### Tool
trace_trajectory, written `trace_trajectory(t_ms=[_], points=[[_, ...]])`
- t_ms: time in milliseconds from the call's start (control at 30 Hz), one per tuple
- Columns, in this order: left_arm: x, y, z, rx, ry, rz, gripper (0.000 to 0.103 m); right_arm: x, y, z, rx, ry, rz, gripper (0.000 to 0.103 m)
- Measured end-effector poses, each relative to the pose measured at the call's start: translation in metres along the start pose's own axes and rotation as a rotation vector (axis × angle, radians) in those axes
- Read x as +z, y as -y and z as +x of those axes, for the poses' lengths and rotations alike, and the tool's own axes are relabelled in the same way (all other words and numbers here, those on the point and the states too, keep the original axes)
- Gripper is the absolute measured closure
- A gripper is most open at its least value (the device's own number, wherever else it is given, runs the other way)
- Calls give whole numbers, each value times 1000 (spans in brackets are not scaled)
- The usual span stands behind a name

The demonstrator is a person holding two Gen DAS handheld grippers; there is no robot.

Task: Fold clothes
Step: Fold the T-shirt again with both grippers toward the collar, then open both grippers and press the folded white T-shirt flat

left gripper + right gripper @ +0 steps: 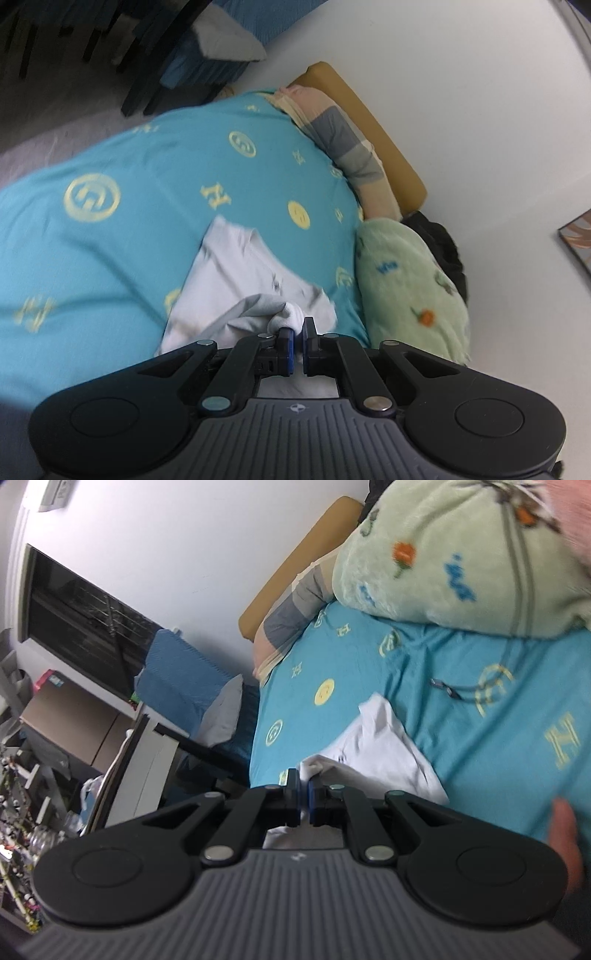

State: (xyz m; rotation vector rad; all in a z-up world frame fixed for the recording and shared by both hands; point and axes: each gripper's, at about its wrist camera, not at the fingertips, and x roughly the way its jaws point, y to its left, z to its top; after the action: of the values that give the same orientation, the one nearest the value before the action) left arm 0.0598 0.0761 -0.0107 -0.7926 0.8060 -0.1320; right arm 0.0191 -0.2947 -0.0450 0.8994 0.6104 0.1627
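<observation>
White shirt (236, 266) soft matt cloth; blanket (413, 280) fuzzy fleece.

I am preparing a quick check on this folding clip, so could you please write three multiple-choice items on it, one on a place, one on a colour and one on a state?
1. Where does the white garment lie?
A. on the turquoise bedsheet
B. on the floor
C. on the green blanket

2. What colour is the headboard?
A. red
B. mustard yellow
C. black

3. How is the left gripper?
A. wide open
B. shut on nothing
C. shut on the white garment

Key: 1 A, the sheet surrounds it; 2 B, it shows against the white wall; 3 C, cloth is bunched between the fingers, as in the right gripper.
</observation>
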Motion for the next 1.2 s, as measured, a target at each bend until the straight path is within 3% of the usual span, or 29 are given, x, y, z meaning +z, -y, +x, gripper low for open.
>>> trace_trajectory(t_ms=[200,333,567,667,700,767,800,833,933,1100,1167,1200], points=[[50,25,72,73,42,108,98,42,-1,82,-44,19,-21,96],[68,22,128,86,77,164,98,52,14,127,-67,14,-56,96],[60,-17,194,82,66,209,97,49,58,187,-115,-30,-94,95],[52,-21,200,99,67,264,94,48,68,202,-139,-54,-76,93],[49,-20,199,107,68,292,90,48,68,202,-142,-63,-55,93],[44,-14,195,119,70,351,55,49,68,197,-127,-79,1,92],[42,-11,190,118,80,375,46,49,67,193,-119,-88,25,90],[41,-8,184,111,93,396,34,48,65,189,-107,-95,44,79],[35,3,170,83,123,448,22,39,55,176,-59,-87,36,19],[27,11,186,105,81,515,21,27,26,177,-80,-48,-215,20],[23,9,199,127,53,533,21,26,21,194,-95,-65,-278,37],[22,7,206,143,39,542,21,25,21,205,-109,-73,-311,38]])
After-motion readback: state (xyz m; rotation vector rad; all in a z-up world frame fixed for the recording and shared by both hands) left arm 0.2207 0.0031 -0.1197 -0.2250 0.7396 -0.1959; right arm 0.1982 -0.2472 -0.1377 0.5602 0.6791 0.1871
